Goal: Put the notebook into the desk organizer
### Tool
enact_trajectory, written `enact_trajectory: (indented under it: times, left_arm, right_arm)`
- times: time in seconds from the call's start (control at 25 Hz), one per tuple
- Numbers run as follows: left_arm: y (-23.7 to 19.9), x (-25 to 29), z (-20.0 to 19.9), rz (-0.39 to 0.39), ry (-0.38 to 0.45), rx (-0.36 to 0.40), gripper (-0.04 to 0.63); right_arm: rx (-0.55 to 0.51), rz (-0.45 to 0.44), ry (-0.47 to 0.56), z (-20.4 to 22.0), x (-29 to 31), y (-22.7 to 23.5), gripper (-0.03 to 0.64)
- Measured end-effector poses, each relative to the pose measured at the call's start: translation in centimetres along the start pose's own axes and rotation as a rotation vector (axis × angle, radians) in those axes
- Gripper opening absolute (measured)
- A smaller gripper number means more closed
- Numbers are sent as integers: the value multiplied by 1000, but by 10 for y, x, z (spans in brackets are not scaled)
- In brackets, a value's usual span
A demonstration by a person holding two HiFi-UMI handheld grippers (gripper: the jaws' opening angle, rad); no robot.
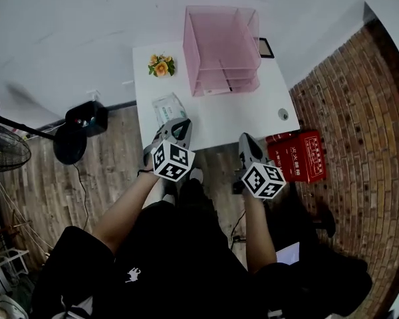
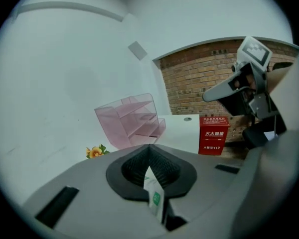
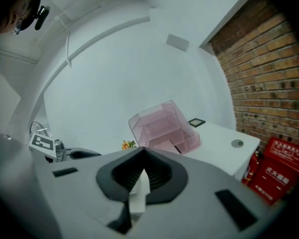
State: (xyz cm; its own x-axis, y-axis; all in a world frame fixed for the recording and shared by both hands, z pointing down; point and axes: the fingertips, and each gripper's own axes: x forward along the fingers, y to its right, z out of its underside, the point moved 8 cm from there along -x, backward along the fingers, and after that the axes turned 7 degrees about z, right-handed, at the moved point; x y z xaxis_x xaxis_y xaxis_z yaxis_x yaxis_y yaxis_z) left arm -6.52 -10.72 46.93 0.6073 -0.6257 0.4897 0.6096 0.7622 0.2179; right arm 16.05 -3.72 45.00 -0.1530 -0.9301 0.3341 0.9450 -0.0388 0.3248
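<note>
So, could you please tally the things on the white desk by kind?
Pink desk organizer: 1
Dark pen-like stick inside it: 1
Orange flower bunch: 1
White-and-green packet: 1
Small black frame: 1
Round grey disc: 1
Total: 6

The white table [image 1: 253,111] lies mostly bare across its front and right half, leaving an open way from the near edge to the pink desk organizer [image 1: 221,48], whose tiers face that edge. A tissue pack [image 1: 167,106] sits on the front left and flowers [image 1: 161,65] at the back left. A small dark frame [image 1: 265,47], lying flat as far as I can tell, sits just right of the organizer. A red box [image 1: 298,155] and the brick wall [image 1: 359,111] crowd the floor to the right.
</note>
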Motion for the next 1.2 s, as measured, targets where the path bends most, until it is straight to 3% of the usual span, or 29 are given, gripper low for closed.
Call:
enact_trajectory:
  times: [0.44,0.68,1.2]
  left_arm:
    - [-17,-99,-14,-9,192,-117,3]
    - [-17,-131,-30,-17,271,-139,3]
    - [12,-144,-45,-121,294,-178,3]
  right_arm:
    - [-45,74,130,-19,-73,-44,2]
    - [-93,78,172,-28,-101,-54,2]
    - [-119,12,162,-40,-120,-29,2]
